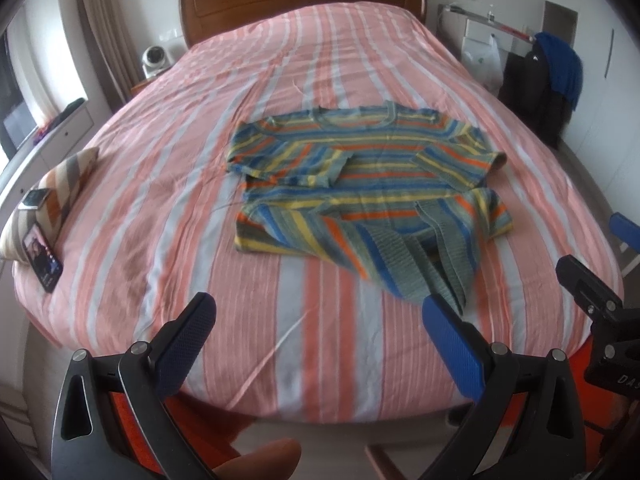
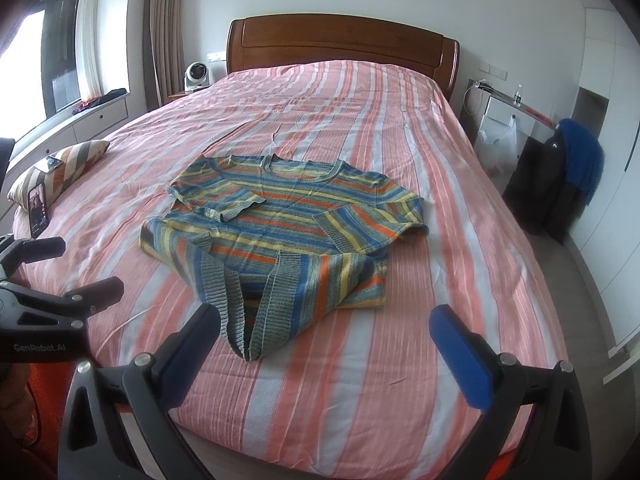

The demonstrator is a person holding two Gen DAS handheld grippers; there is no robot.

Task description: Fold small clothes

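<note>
A striped knit sweater [image 1: 360, 184] in blue, yellow, orange and grey lies on the bed, also in the right wrist view [image 2: 288, 224]. Both sleeves are folded in across its front. Its ribbed hem [image 2: 248, 312] is bunched toward the foot of the bed. My left gripper [image 1: 320, 320] is open and empty, above the foot of the bed, short of the sweater; its right fingertip [image 1: 440, 312] overlaps the hem in view. My right gripper [image 2: 324, 332] is open and empty, just in front of the hem. The left gripper shows at the left edge of the right wrist view [image 2: 60, 276].
The bed has a pink and white striped cover [image 1: 200, 200] and a wooden headboard [image 2: 340, 48]. A striped cushion [image 1: 60, 196] with a phone [image 1: 42, 258] leaning on it lies at the bed's left edge. A chair with dark and blue clothes [image 2: 568, 176] stands to the right.
</note>
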